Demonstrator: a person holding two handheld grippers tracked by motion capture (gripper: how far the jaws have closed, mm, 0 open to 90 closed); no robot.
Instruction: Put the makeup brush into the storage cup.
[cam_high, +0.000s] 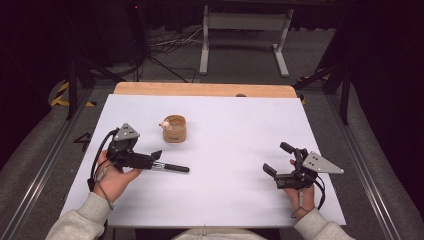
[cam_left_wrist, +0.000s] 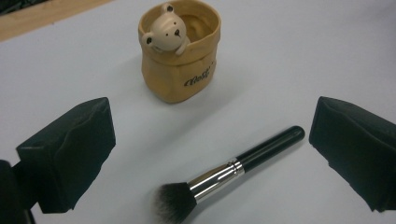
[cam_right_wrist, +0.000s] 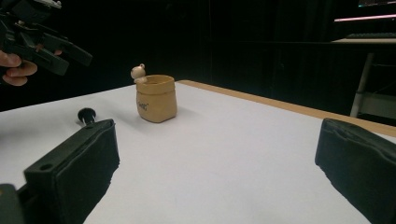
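Place: I'm working in a lab or recording studio.
Signs: black curtains, floor cables (cam_high: 167, 45), white-topped table (cam_high: 240, 130), hazard tape (cam_high: 60, 97).

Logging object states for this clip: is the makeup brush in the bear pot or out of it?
Out. The brush lies flat on the table beside the pot, between the left gripper's open jaws.

grey sleeves, black tools (cam_high: 280, 159) topped by grey triangular plates.
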